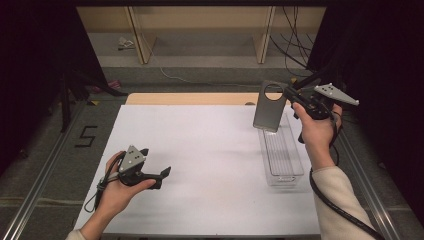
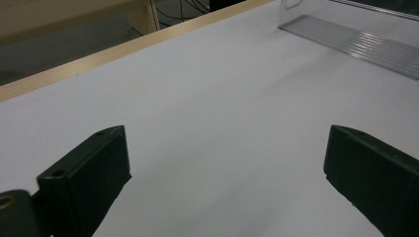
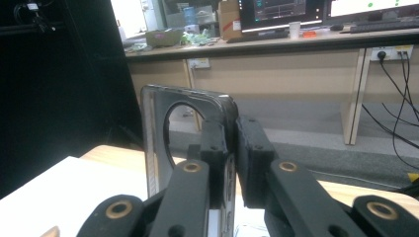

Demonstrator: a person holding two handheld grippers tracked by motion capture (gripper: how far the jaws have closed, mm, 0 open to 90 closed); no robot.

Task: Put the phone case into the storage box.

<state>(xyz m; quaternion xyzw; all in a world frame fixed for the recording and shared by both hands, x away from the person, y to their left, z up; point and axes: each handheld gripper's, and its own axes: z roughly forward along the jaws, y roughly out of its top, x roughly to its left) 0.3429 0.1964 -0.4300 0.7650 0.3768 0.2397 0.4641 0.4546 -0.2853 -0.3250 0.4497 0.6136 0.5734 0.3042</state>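
The right claw [image 1: 289, 95] is clamping the top edge of a grey phone case [image 1: 270, 107], dangling it upright just over the clear tray's [image 1: 283, 155] far end, while the left claw [image 1: 156, 172] is resting wide apart on the white bench [image 1: 210, 150]

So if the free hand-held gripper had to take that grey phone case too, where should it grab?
Probably the lower edge of the phone case, coming from the left: it hangs upright over the clear tray, the right hand-held gripper clamps its upper edge beside the round cutout, and the left hand-held gripper is open.
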